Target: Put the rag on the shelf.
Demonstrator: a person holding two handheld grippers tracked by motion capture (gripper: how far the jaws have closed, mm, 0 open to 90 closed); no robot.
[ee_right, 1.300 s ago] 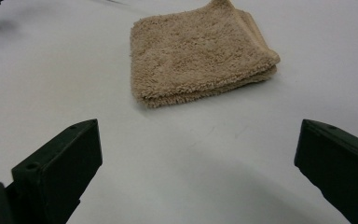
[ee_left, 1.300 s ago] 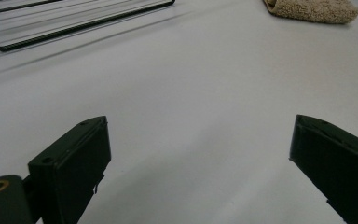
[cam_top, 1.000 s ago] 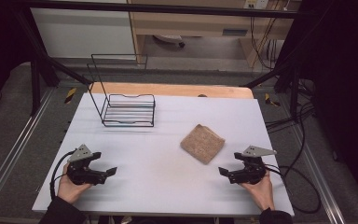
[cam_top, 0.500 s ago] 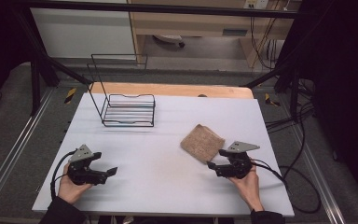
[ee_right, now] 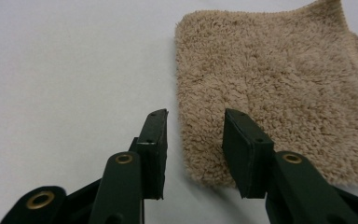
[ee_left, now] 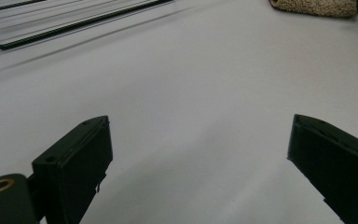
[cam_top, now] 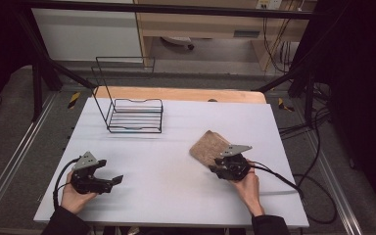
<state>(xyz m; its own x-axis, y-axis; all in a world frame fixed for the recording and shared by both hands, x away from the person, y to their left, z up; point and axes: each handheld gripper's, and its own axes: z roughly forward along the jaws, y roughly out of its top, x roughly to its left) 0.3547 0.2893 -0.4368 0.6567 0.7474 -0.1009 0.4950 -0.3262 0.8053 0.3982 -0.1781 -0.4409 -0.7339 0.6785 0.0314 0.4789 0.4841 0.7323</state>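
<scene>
- High view: right gripper (cam_top: 219, 164) is sitting at the near corner of the folded tan towel (cam_top: 208, 146), right of table (cam_top: 176, 196) centre.
- Right gripper view: jaws have just been closing, straddling the towel's (ee_right: 279, 88) corner, pads not pressing yet.
- Left gripper (cam_top: 113, 180) is resting near-left, jaws spread, nothing between.
- Wire rack (cam_top: 136, 115) is standing far-left, well apart; nothing is blocking.

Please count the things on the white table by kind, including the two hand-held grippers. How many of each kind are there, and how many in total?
Folded tan towel: 1
Black wire rack: 1
Hand-held grippers: 2, the left gripper and the right gripper
Total: 4
</scene>
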